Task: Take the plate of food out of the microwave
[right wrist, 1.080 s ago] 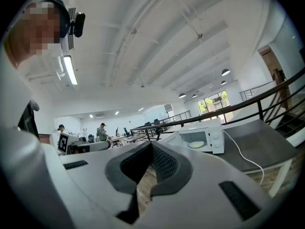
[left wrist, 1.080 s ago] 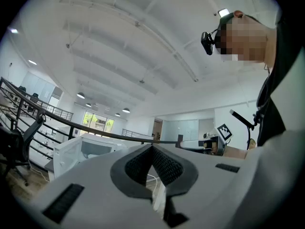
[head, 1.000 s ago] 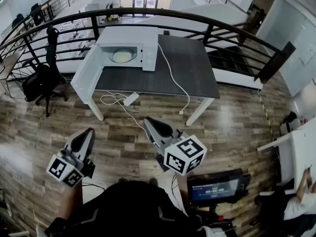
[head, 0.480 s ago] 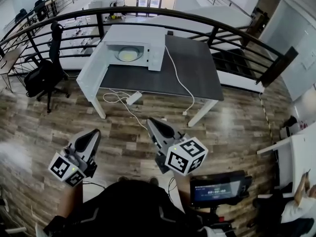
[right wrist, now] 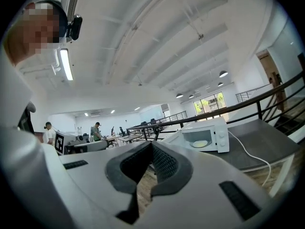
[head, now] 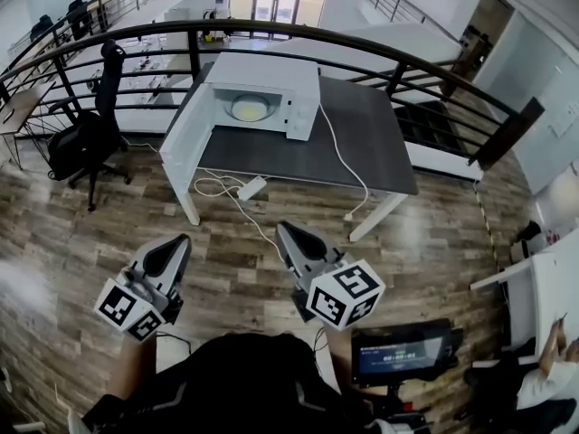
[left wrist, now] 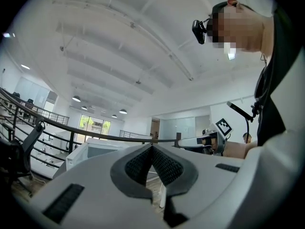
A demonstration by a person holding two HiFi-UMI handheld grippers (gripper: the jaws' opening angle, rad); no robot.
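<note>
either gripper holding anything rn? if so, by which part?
Nothing is held. The left gripper and right gripper both have their jaws shut on nothing. The plate sits inside the open microwave.

A dark table (head: pixel 384 143) carries an open white microwave (head: pixel 267 69) and its trailing white cable (head: pixel 336 147).
</note>
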